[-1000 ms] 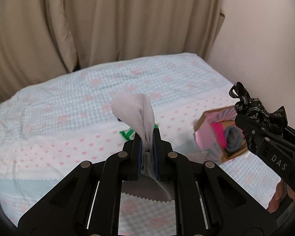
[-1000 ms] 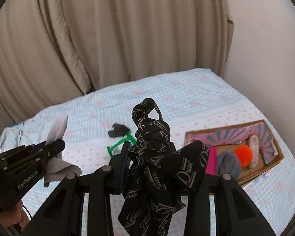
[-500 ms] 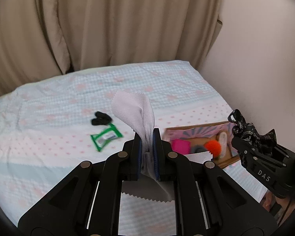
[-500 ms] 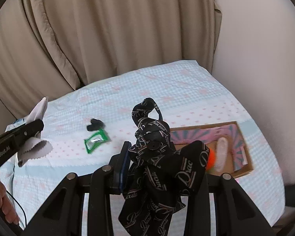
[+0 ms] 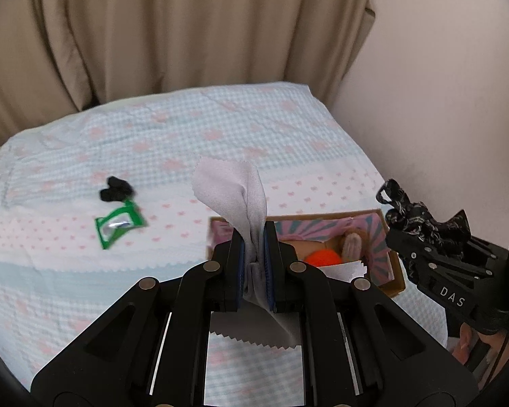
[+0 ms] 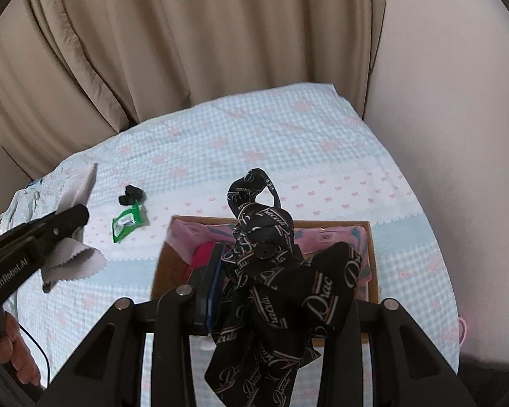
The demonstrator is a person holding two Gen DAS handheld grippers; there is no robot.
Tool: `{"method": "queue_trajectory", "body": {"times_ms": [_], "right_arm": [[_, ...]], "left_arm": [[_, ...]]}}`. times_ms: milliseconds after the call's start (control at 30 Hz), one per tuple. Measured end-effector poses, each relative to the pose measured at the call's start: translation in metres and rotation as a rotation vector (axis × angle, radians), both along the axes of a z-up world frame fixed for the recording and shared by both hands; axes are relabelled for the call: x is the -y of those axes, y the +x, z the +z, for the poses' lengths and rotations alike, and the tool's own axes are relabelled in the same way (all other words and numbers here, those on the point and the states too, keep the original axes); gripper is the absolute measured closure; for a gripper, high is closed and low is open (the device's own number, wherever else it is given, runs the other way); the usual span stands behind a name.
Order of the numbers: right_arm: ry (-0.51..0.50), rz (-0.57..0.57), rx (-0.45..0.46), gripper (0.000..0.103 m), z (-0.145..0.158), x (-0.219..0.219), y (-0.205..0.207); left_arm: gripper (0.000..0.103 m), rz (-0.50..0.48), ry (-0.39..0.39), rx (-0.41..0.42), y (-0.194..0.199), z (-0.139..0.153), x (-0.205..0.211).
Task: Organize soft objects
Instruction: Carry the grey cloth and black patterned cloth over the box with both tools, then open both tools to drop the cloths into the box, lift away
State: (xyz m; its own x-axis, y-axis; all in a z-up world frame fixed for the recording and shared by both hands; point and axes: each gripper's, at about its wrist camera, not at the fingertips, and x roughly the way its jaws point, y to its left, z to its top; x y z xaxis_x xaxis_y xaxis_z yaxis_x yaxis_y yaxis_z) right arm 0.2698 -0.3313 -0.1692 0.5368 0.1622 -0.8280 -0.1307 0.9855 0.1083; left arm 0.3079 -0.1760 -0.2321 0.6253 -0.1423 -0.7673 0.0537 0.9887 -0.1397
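You're looking at a matt grey cloth with pinked edges, a silky black printed scarf, a glossy green plastic packet, a cardboard box, and a woven checked bedsheet.

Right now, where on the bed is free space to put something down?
The checked bedspread is bare between the curtain and the cardboard box, and left of the green packet. The box itself is crowded: orange pompom and more.
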Motion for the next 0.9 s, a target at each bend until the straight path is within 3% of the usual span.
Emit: {"method": "queue_trajectory", "body": {"times_ms": [367,467,600,833,900], "right_arm": [[0.052,-0.024,-0.142,0.070,-0.061,0.036,0.046],[0.074,-0.042,-0.196,0.070,-0.081,0.043,0.058],[0.110,-0.070,-0.270,0.070,-0.102,0.049,0.074],[0.099,-0.038,-0.335,0.070,-0.115,0.050,0.081],[0.107,-0.041,-0.368,0.070,-0.120,0.052,0.082]], "left_arm": [[0.095,-0.081,0.024,-0.133,0.054,-0.076,0.048],[0.095,-0.080,0.001,-0.216,0.072,-0.104,0.053],[0.095,-0.087,0.030,-0.310,0.087,-0.136,0.057],[0.094,-0.111,0.080,-0.363,0.093,-0.150,0.067],[0.085,-0.119,0.098,-0.352,0.092,-0.149,0.067]]}}
